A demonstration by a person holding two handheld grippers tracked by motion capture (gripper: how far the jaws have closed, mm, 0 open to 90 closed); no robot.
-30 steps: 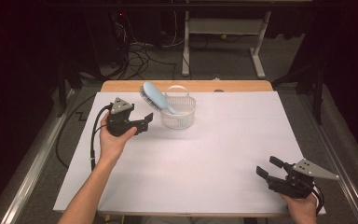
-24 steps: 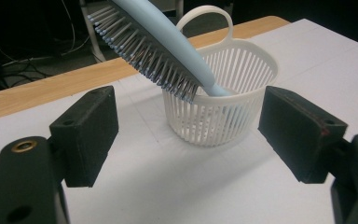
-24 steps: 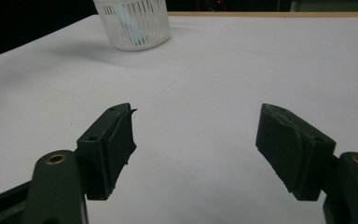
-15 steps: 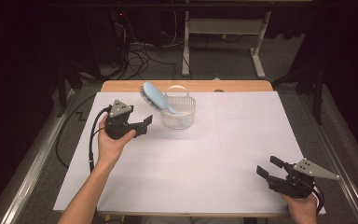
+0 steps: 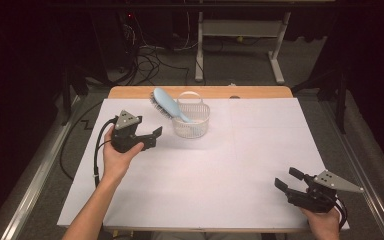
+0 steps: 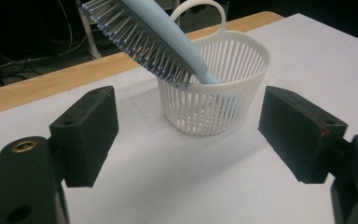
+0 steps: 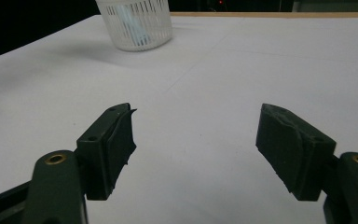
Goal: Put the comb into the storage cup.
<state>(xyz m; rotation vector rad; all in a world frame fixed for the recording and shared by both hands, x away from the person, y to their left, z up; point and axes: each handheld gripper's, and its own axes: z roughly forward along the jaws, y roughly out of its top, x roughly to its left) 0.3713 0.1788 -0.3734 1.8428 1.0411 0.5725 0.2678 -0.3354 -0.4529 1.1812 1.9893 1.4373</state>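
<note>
Right tool [image 5: 291,181]: jaws apart, empty, over the near surface [image 5: 240,165]. Left tool [image 5: 152,137]: jaws apart, empty, just short of the basket [image 5: 192,120]. The hairbrush [image 5: 166,103] leans handle-down in the basket, head overhanging toward the left tool. Caution: nudging the head would likely tip the light basket.

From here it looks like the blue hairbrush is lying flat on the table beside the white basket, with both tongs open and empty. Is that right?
Not quite. The blue hairbrush is not flat on the table: its handle stands in the white basket and its bristle head leans out over the rim, as the left gripper view shows. The left tongs and right tongs are indeed open and empty.
</note>
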